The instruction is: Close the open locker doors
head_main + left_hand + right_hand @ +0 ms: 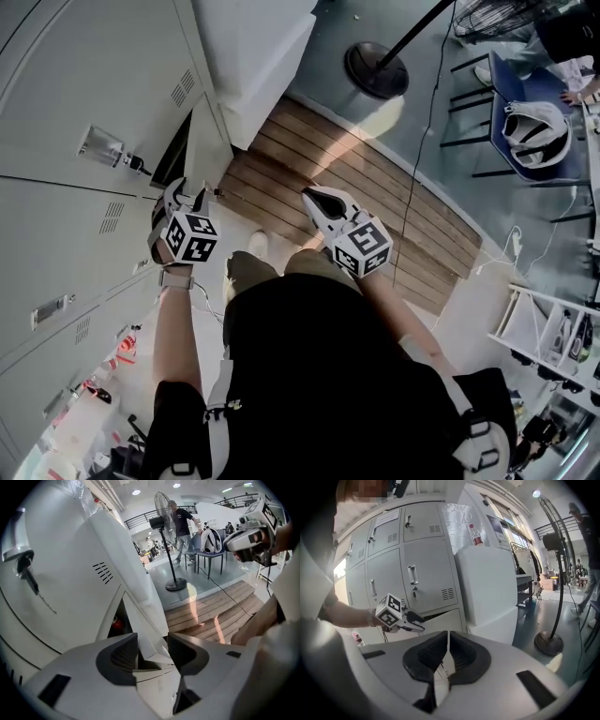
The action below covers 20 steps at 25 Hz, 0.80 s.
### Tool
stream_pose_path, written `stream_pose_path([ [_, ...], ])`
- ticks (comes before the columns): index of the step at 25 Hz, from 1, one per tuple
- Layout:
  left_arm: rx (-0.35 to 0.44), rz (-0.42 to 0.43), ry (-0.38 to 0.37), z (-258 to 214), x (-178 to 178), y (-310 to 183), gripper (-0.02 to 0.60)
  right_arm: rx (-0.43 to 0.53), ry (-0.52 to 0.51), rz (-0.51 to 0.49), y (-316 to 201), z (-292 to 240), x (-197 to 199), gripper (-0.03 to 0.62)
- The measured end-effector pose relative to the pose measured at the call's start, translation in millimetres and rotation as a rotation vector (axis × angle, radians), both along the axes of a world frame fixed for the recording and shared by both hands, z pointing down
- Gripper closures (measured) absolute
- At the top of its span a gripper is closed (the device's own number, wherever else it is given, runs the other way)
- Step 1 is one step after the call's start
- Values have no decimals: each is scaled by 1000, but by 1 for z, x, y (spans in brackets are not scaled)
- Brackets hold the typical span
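Red thing [117, 623] behind door [140, 625] — unidentifiable

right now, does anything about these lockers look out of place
The bottom locker door hangs ajar with a dark gap showing, while the doors above sit flush. Its edge lies between the left gripper's open jaws.

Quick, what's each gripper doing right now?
Left gripper: open, jaws apart around the edge of the locker door, not clamped.
Right gripper: closed, holding nothing.
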<state>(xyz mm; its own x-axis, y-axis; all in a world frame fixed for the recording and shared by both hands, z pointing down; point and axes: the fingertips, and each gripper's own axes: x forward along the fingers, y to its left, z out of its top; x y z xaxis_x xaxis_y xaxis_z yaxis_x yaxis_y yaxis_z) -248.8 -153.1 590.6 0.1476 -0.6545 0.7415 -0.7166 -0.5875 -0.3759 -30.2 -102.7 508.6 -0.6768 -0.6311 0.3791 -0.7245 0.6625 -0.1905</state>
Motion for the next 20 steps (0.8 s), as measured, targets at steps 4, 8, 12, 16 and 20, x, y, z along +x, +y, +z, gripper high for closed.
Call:
stream_pose_path([
  [4,-15,-35,-15,4,-19,0,400,1,3,-17,-4,0,-10,568],
  [8,-25,-74,-3,9,-35,1,420,1,9,-32,-7,1,-19,568],
  [12,-5,-117,-19,9,-50,-2,434,-3,11,-43,-11,2,-27,568],
  [16,3,-158,-19,9,-62,-5,440,-6,11,-56,-14,4,-35,568],
  [20,4,-224,-1,9,-76,-6,451,-7,9,-71,-18,6,-42,568],
])
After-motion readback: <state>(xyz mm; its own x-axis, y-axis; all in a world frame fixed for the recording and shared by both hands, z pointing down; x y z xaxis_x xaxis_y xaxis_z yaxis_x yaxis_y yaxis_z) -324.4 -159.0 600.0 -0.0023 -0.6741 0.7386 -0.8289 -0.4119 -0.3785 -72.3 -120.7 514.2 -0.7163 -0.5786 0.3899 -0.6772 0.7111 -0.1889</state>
